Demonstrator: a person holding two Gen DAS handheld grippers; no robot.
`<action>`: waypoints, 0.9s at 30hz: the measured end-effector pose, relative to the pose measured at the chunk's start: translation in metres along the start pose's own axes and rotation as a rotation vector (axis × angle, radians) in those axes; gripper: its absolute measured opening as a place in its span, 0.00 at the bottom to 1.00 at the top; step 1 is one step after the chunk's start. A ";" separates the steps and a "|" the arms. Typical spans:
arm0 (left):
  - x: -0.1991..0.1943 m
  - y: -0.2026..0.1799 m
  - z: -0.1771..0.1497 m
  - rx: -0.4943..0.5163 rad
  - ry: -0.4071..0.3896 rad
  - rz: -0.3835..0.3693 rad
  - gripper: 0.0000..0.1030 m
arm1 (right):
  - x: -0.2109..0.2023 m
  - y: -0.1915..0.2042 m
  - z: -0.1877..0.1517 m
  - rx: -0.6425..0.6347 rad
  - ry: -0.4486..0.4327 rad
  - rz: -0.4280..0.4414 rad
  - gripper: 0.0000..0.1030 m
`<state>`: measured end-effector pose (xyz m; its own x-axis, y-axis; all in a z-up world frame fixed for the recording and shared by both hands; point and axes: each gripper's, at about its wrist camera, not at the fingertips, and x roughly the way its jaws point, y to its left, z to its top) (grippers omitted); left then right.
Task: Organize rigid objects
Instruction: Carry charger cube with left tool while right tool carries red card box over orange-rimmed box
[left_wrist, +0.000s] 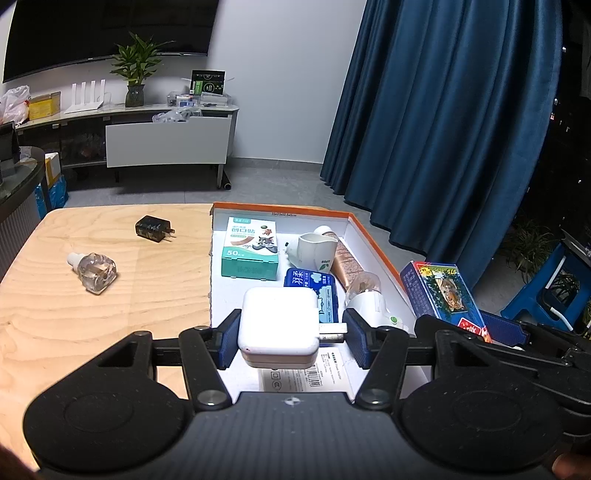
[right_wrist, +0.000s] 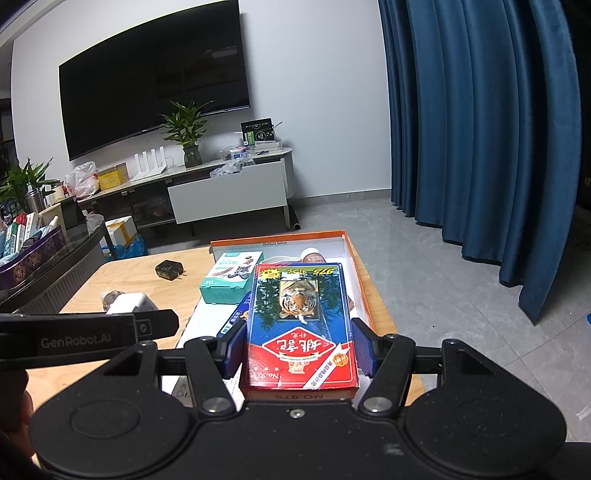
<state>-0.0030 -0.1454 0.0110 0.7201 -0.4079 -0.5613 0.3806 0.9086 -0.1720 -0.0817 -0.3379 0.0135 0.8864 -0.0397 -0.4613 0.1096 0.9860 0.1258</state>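
Note:
My left gripper (left_wrist: 291, 338) is shut on a white charger (left_wrist: 277, 326), its prongs against the right pad, held above the near end of the orange-rimmed box (left_wrist: 373, 242). My right gripper (right_wrist: 295, 345) is shut on a blue and red card box with a tiger picture (right_wrist: 299, 325), held over the same box's right side (right_wrist: 345, 240); it shows in the left wrist view (left_wrist: 443, 291) too. In the box lie a green plaster box (left_wrist: 251, 247), a white cup (left_wrist: 317, 249), a blue tissue pack (left_wrist: 312, 284) and a brown tube (left_wrist: 343, 262).
On the wooden table (left_wrist: 92, 314) left of the box lie a black plug adapter (left_wrist: 153, 228) and a clear glass bottle (left_wrist: 94, 271). A blue curtain (left_wrist: 443, 129) hangs to the right. A TV cabinet (left_wrist: 166, 144) stands far behind.

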 end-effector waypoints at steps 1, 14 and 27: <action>0.000 0.000 0.000 -0.001 0.001 0.000 0.57 | 0.000 0.000 0.000 0.000 0.001 0.000 0.69; 0.005 0.001 -0.004 -0.002 0.018 -0.001 0.57 | 0.007 -0.001 -0.006 0.008 0.018 0.000 0.69; 0.012 0.000 -0.007 -0.002 0.037 0.003 0.57 | 0.015 -0.002 -0.006 0.010 0.039 0.007 0.69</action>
<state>0.0016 -0.1498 -0.0010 0.6995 -0.4017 -0.5910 0.3771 0.9100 -0.1722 -0.0711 -0.3399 0.0006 0.8687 -0.0266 -0.4946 0.1083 0.9846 0.1372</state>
